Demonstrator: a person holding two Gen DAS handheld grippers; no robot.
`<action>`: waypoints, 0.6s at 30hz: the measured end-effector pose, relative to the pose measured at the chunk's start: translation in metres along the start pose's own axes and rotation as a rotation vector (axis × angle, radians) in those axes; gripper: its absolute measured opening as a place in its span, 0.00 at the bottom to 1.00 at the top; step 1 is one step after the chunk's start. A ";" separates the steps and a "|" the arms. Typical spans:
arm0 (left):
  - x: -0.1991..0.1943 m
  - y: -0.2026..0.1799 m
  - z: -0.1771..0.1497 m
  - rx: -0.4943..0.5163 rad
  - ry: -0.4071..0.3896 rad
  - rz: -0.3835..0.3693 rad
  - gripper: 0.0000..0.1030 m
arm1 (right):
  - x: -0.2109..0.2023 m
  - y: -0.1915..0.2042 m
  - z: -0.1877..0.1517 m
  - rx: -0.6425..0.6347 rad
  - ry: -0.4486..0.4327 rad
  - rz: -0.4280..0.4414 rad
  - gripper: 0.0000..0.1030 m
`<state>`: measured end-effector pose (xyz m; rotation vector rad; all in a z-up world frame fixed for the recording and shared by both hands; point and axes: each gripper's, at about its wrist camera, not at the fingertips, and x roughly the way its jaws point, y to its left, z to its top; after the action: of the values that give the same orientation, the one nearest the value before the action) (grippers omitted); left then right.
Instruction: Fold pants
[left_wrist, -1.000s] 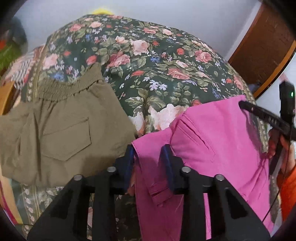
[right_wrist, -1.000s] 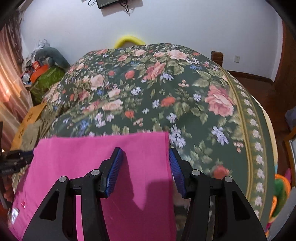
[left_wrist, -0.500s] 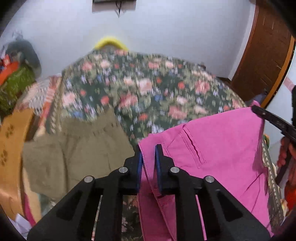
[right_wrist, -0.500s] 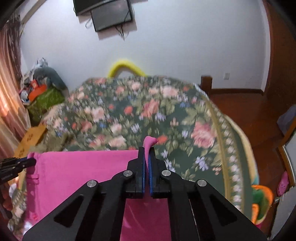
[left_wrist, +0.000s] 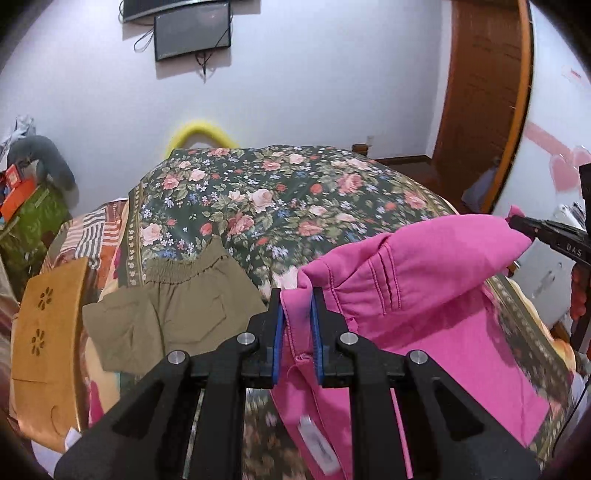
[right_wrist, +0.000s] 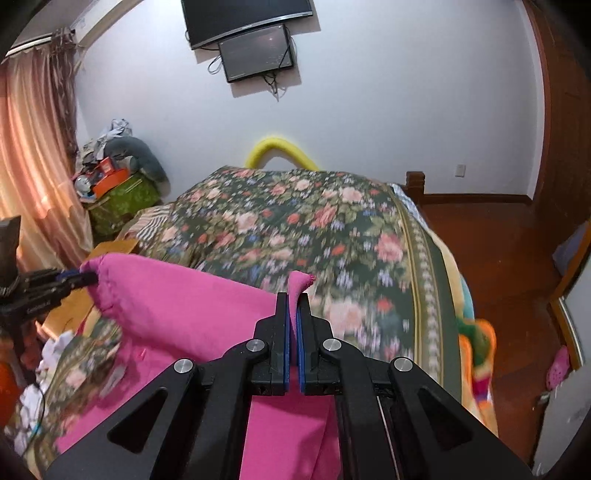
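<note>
Pink pants (left_wrist: 424, 288) hang between my two grippers above the floral bedspread (left_wrist: 280, 206). My left gripper (left_wrist: 297, 299) is shut on a waistband corner of the pink pants. My right gripper (right_wrist: 294, 299) is shut on the other corner, with a pink tip sticking out above its pads. The pink pants (right_wrist: 177, 299) sag in the middle and their lower part still lies on the bed. In the left wrist view the right gripper (left_wrist: 517, 223) shows at the right edge. In the right wrist view the left gripper (right_wrist: 86, 277) shows at the left edge.
Folded olive-green shorts (left_wrist: 173, 306) lie on the bed at the left. A wooden board (left_wrist: 48, 332) sits by the bed's left side. A yellow foam arch (right_wrist: 282, 149) stands at the far wall under a monitor (right_wrist: 258, 51). The wooden floor (right_wrist: 491, 251) is at the right.
Both grippers closed on the pink pants' top corners, from open a second ago, and lifted them off the bed. The views now tilt up towards the wall.
</note>
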<state>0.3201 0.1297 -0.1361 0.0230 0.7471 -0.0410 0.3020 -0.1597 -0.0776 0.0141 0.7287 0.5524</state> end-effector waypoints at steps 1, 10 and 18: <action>-0.010 -0.005 -0.007 0.007 -0.003 0.000 0.14 | -0.011 0.004 -0.011 -0.006 0.004 0.003 0.02; -0.045 -0.035 -0.079 0.108 0.018 -0.008 0.14 | -0.053 0.024 -0.070 0.003 0.050 0.009 0.02; -0.055 -0.051 -0.145 0.126 0.156 -0.077 0.15 | -0.057 0.020 -0.126 0.065 0.188 -0.068 0.04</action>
<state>0.1787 0.0851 -0.2052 0.1190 0.9005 -0.1613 0.1775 -0.1921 -0.1326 -0.0018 0.9274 0.4688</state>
